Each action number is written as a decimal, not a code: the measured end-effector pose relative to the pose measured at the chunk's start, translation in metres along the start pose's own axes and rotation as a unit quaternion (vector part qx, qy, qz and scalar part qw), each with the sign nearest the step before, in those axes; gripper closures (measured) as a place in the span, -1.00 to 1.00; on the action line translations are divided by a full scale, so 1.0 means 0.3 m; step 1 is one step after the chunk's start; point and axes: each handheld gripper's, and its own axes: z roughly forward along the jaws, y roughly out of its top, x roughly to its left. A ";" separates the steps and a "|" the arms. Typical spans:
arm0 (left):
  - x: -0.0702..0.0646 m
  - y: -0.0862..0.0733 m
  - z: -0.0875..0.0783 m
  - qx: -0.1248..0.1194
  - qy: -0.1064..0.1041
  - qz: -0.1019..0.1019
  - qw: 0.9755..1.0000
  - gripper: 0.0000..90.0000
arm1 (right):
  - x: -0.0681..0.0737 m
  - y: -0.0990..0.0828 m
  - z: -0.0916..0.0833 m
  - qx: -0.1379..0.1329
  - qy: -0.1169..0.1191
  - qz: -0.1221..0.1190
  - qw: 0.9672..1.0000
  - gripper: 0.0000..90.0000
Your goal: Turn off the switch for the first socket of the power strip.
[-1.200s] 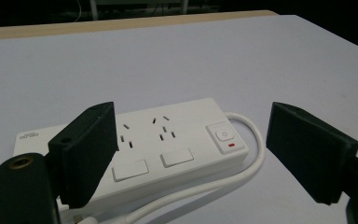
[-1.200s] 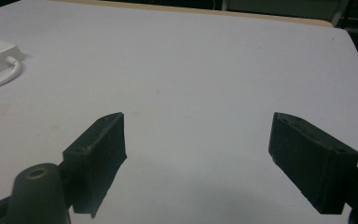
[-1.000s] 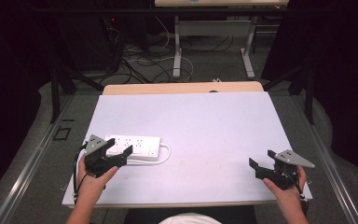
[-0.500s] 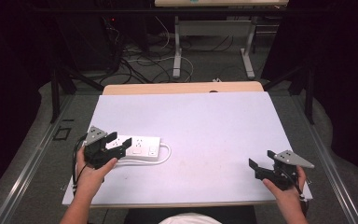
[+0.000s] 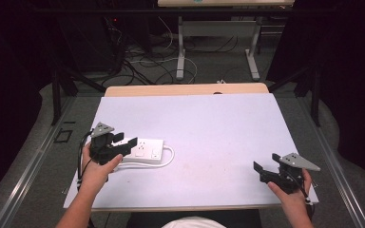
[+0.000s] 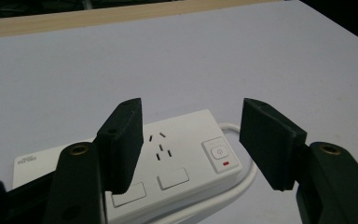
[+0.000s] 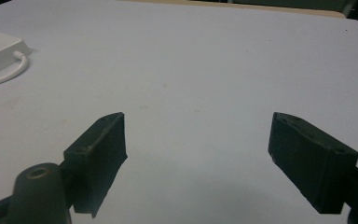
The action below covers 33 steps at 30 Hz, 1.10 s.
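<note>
L gripper [image 6: 191,140] jaws closing, apart over power strip [image 6: 182,154] near table [image 5: 218,118] edge; R gripper [image 7: 196,158] released

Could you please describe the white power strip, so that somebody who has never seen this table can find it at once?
Look at the large pale table and go to its near left part. There, just in front of the left gripper, lies the white power strip, flat, with its white cable curving off one end. It is the one white box on the table, with socket holes and a switch bearing a small red mark.

Probably a lab: dark curtains [image 5: 342,71], floor cables [image 5: 138,61].
</note>
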 end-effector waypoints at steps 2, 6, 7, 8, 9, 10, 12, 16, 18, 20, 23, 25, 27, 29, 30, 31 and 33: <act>0.000 0.004 0.006 0.010 0.000 -0.001 1.000 -0.06 | 0.000 -0.001 0.001 -0.001 0.002 0.001 1.000 -0.58; -0.001 0.009 0.018 0.023 0.001 -0.008 1.000 0.00 | 0.001 -0.001 0.000 -0.001 0.002 0.005 1.000 -0.58; 0.000 0.013 0.024 0.032 -0.002 -0.015 0.999 0.01 | -0.001 -0.001 0.001 -0.007 0.005 0.005 1.000 -0.58; 0.000 0.015 0.026 0.040 -0.002 -0.018 0.999 0.03 | -0.001 -0.002 0.002 -0.008 0.004 0.006 1.000 -0.58; 0.000 0.015 0.026 0.040 -0.002 -0.018 0.999 0.06 | -0.001 -0.002 0.002 -0.008 0.004 0.006 1.000 -0.58; 0.002 0.019 0.028 0.049 -0.003 -0.020 0.999 0.09 | -0.002 -0.002 0.001 -0.003 0.004 0.009 1.000 -0.58; 0.003 0.025 0.031 0.059 -0.006 -0.025 0.998 0.14 | -0.001 -0.002 -0.001 0.001 0.003 0.012 1.000 -0.58; 0.003 0.037 0.038 0.078 -0.006 -0.043 0.996 0.22 | 0.003 -0.003 0.002 0.001 0.005 0.020 1.000 -0.58; 0.007 0.046 0.042 0.097 -0.005 -0.050 0.994 0.27 | 0.003 -0.003 0.001 0.001 0.005 0.020 1.000 -0.58; 0.007 0.046 0.046 0.095 -0.002 -0.054 0.994 0.32 | 0.002 -0.003 0.001 0.000 0.006 0.020 1.000 -0.58; 0.012 0.055 0.056 0.110 0.005 -0.061 0.992 0.41 | -0.004 -0.004 0.005 -0.007 0.006 0.012 1.000 -0.58; 0.014 0.057 0.057 0.115 0.003 -0.064 0.991 0.46 | -0.002 -0.004 0.005 -0.004 0.006 0.015 1.000 -0.58; 0.020 0.059 0.067 0.121 0.007 -0.075 0.990 0.51 | 0.000 -0.005 0.006 -0.005 0.006 0.018 1.000 -0.58; 0.026 0.058 0.073 0.123 0.007 -0.078 0.989 0.57 | -0.001 -0.005 0.007 -0.005 0.007 0.015 1.000 -0.58; 0.026 0.058 0.073 0.123 0.007 -0.078 0.989 0.58 | -0.001 -0.005 0.007 -0.005 0.007 0.015 1.000 -0.58; 0.028 0.058 0.077 0.124 0.009 -0.081 0.989 0.60 | -0.001 -0.005 0.006 -0.005 0.006 0.015 1.000 -0.58; 0.035 0.056 0.084 0.130 0.011 -0.084 0.988 0.65 | -0.001 -0.004 0.004 0.001 0.005 0.017 1.000 -0.58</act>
